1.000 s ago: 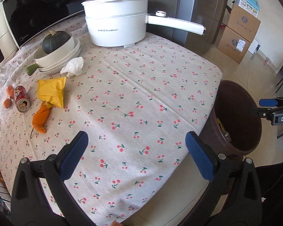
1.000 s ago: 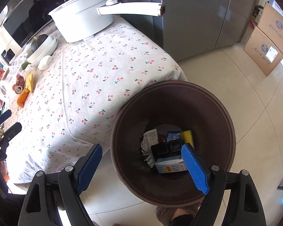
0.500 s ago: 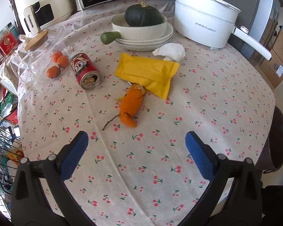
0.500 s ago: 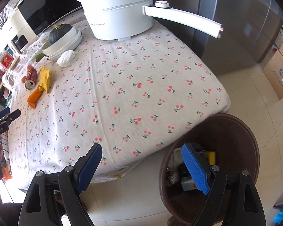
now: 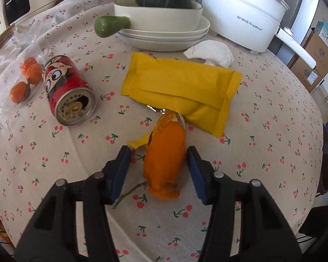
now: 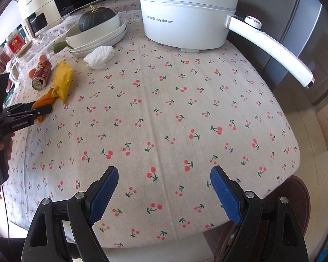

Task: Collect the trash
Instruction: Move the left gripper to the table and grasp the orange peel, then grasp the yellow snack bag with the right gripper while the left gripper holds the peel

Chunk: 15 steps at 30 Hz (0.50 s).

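Observation:
An orange peel-like scrap (image 5: 164,157) lies on the cherry-print tablecloth (image 5: 262,131), its far end tucked under a yellow wrapper (image 5: 181,85). My left gripper (image 5: 157,159) straddles the scrap with its jaws closing. The right pad is at the scrap's side, and a small gap remains at the left pad. A red can (image 5: 65,87) lies on its side to the left, and a crumpled white tissue (image 5: 210,51) sits behind the wrapper. My right gripper (image 6: 164,187) hangs open over the table's near edge, with nothing between its fingers. The brown bin (image 6: 295,196) stands below it at the right.
A white electric pot (image 6: 185,17) with a long handle stands at the back. Stacked plates and a bowl (image 5: 164,35) hold a dark squash. A clear jar (image 5: 2,50) with small oranges lies at the left. Cardboard boxes (image 5: 314,63) sit on the floor at the right.
My left gripper swung from the table's bin side to the trash pile, dropped low, and narrowed its jaws around the orange scrap. My right gripper moved from above the bin to over the table's edge.

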Available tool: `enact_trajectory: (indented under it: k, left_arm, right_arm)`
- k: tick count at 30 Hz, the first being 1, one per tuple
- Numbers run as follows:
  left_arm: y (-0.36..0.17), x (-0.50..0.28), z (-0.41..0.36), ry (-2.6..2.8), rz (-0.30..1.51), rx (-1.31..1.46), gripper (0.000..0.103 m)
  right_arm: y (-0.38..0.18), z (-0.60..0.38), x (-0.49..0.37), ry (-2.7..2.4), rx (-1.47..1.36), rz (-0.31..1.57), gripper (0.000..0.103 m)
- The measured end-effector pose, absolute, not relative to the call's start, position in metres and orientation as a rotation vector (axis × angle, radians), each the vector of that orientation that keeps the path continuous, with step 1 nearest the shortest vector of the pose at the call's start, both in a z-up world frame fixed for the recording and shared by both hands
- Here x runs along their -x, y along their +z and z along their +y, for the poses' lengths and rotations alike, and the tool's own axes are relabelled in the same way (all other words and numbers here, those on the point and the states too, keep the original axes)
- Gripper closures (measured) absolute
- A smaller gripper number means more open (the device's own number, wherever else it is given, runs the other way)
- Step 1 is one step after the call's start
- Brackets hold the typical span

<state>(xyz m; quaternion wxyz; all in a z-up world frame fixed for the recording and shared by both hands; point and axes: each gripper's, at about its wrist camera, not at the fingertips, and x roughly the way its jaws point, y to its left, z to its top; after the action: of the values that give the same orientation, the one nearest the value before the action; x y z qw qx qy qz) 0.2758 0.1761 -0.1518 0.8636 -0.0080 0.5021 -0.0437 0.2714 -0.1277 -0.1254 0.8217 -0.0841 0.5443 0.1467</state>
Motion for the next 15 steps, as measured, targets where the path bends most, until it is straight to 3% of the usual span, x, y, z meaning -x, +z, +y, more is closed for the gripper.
enact_trajectory:
  k: [2, 3, 15]
  left_arm:
    - [-0.150, -0.275, 0.181, -0.098, 1.045, 0.046, 0.065]
    - [-0.150, -0.274, 0.186, -0.096, 1.047, 0.076, 0.075]
    - [-0.140, -0.221, 0.234, -0.033, 1.023, 0.154, 0.078]
  right_arm:
    - [-0.126, -0.115, -0.276, 0.327, 0.199, 1.145, 0.015]
    - [-0.126, -0.109, -0.277, 0.336, 0.209, 1.137, 0.015]
    - [-0.126, 0.024, -0.300, 0.573, 0.251, 1.069, 0.014]
